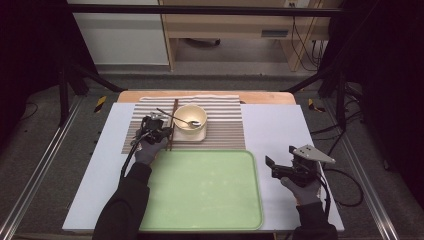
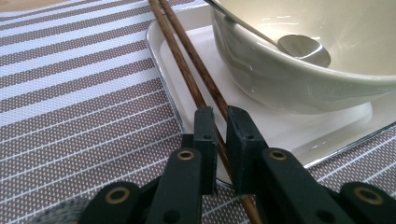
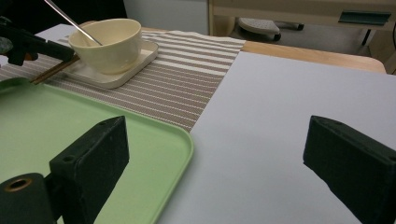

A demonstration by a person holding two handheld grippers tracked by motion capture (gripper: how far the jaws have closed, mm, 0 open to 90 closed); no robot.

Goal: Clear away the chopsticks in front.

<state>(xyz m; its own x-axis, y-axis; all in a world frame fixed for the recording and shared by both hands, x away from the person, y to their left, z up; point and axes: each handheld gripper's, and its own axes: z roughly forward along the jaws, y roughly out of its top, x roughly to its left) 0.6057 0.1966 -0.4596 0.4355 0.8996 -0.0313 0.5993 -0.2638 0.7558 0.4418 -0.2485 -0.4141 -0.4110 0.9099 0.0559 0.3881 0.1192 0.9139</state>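
striped placemat [image 1: 220, 125] under chopsticks [image 2: 196, 79] pinched by left tool [image 2: 221, 122]

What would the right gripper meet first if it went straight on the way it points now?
Probably nothing soon: the open right gripper points over bare white table. The green tray lies just left of that line; depth is unclear.

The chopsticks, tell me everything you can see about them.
The chopsticks are a pair of slim, dark brown sticks that look like wood. They lie side by side, flat, along the left edge of the white square plate under the bowl, over the striped mat. The left gripper has its jaws closed around them near their near end. The green tray lies just short of that end.
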